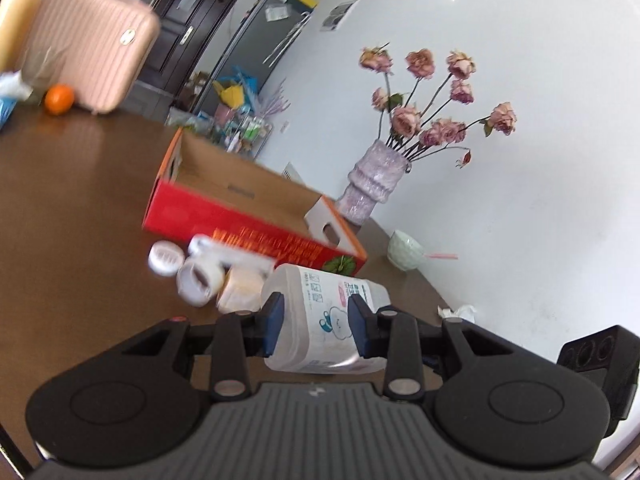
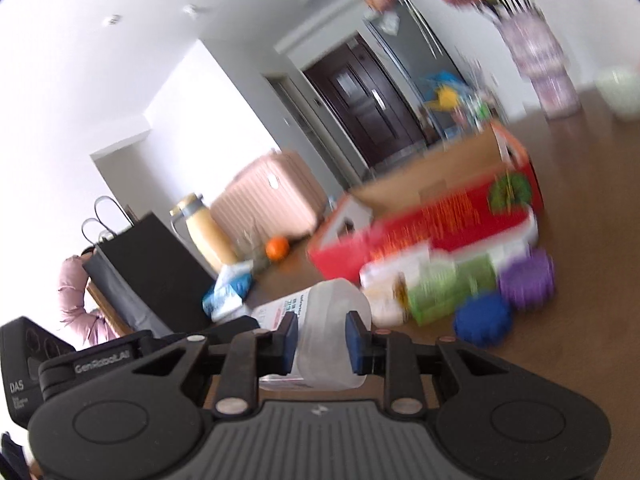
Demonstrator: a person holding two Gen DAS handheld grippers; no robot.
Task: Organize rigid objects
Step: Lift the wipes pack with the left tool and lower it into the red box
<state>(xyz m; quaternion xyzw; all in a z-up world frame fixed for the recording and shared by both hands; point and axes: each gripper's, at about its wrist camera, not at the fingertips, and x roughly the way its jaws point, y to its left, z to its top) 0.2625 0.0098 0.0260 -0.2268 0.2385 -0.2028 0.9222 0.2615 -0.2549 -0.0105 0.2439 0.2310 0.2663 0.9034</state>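
Note:
My left gripper (image 1: 316, 326) is shut on a clear plastic bottle (image 1: 320, 312) with a printed white label, held above the brown table. My right gripper (image 2: 320, 340) is shut on the same clear bottle (image 2: 320, 308), gripping its other end. An open red cardboard box (image 1: 240, 200) lies just beyond; it also shows in the right wrist view (image 2: 440, 208). Small white jars (image 1: 192, 272) lie in front of the box. In the right wrist view a green box (image 2: 448, 292), a blue ball (image 2: 482, 320) and a purple ball (image 2: 528, 280) lie by the red box.
A pink suitcase (image 1: 92, 48), an orange (image 1: 59, 98) and a yellow flask (image 2: 208, 232) stand at the table's far side. A vase of dried roses (image 1: 376, 180) and a pale bowl (image 1: 404, 250) stand near the wall. A black paper bag (image 2: 152, 268) stands at left.

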